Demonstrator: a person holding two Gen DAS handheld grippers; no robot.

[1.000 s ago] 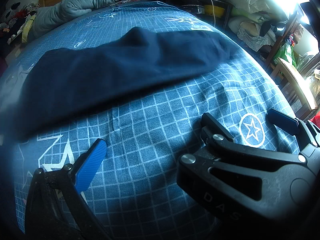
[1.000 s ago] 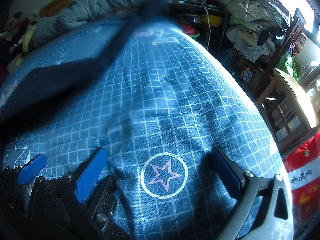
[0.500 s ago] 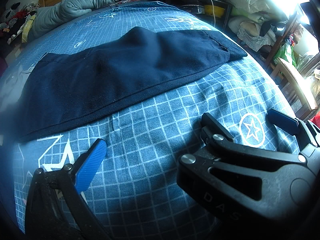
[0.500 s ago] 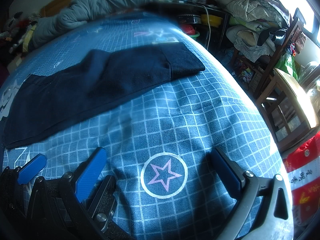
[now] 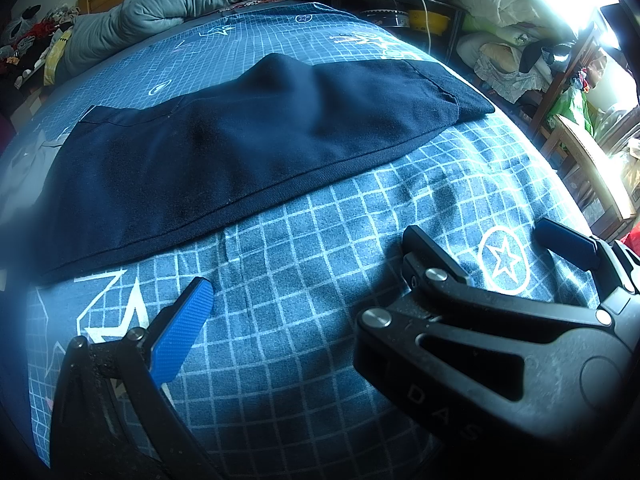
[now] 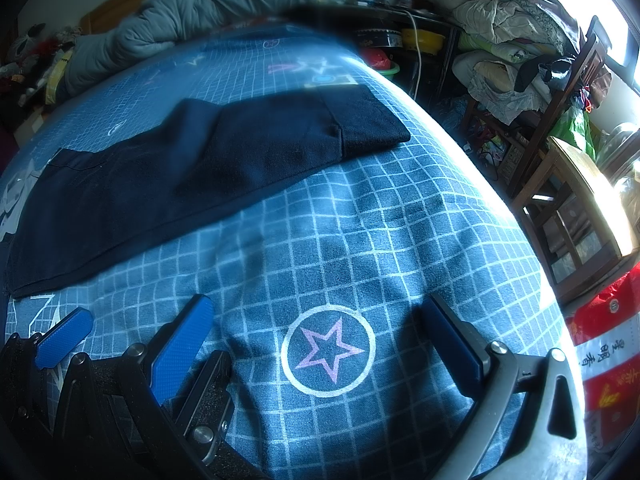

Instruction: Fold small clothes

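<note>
A dark navy garment (image 5: 256,148) lies spread in a long band across the blue grid-patterned bed cover (image 5: 320,280), with a raised hump near its far edge. It also shows in the right wrist view (image 6: 192,172). My left gripper (image 5: 316,276) is open and empty, resting low over the cover in front of the garment's near hem. My right gripper (image 6: 324,324) is open and empty, straddling a circled star print (image 6: 328,350), right of the left gripper's blue fingers (image 6: 64,342).
A rolled grey duvet (image 5: 192,4) lies at the bed's far end. A wooden chair (image 6: 568,192) and heaps of clothes (image 6: 496,40) stand off the bed's right side. A pale cloth (image 6: 16,196) lies at the garment's left end.
The navy garment dropped out of the air and settled flat on the bed cover. Both grippers stayed where they were, open.
</note>
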